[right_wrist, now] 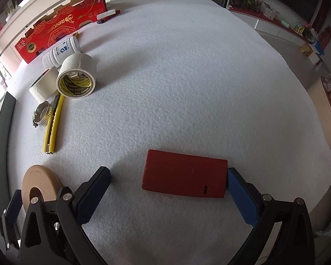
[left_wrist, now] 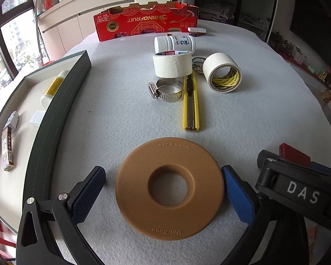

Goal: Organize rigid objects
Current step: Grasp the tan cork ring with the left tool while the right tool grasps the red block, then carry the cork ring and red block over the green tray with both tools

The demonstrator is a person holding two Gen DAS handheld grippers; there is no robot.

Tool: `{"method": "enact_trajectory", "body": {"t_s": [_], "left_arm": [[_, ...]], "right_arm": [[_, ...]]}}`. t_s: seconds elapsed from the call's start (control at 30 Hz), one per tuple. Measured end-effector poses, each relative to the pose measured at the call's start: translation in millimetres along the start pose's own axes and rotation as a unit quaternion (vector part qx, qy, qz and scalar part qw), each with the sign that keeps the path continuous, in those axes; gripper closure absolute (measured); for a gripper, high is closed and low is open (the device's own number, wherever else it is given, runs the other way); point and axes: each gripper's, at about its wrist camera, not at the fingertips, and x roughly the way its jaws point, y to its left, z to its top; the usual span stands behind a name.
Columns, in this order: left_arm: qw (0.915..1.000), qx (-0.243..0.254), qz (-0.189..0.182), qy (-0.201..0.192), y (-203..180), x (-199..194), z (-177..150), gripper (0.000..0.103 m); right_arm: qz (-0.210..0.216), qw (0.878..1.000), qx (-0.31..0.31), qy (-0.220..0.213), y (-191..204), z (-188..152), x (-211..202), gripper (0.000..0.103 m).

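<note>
To the left of my left claw the green-walled tray already holds a glue bottle and a few small boxes. I judge the sorting partly done. Between my left fingers, spread wide, the tan ring lies flat, its right edge touching the right pad. Ahead wait the tape rolls, hose clamps and the yellow knife, long axis pointing away from me. My right claw, also spread, brackets the red case, lying crosswise.
</note>
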Motion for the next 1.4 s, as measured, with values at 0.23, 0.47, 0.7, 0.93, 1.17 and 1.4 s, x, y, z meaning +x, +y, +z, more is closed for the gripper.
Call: {"method": "enact_trajectory", "body": {"t_s": [0.23,0.47,0.7,0.93,1.17,1.4], "left_arm": [[0.9997,0.017,-0.018,0.008,-9,-7,-4,0.014],[0.9994,-0.015,-0.021,-0.024,-3,-37,-11,0.014],[0.9970,-0.015,-0.020,-0.074,-5,-77,-16,0.014],[0.9945,-0.007,-0.016,-0.103,-3,-99,-21,0.014],[0.9918,-0.015,-0.015,-0.126,5,-116,-26,0.014],[0.9886,-0.020,-0.024,-0.147,7,-133,-33,0.014]], "right_arm": [[0.036,0.998,-0.050,-0.015,-9,-8,-13,0.032],[0.102,0.995,-0.012,0.000,-39,-19,-27,0.032],[0.118,0.993,-0.019,-0.008,-44,-30,-45,0.032],[0.121,0.992,-0.023,-0.025,-46,-37,-62,0.032],[0.120,0.992,-0.019,-0.045,-49,-43,-80,0.032],[0.128,0.989,-0.020,-0.076,-50,-49,-105,0.032]]}}
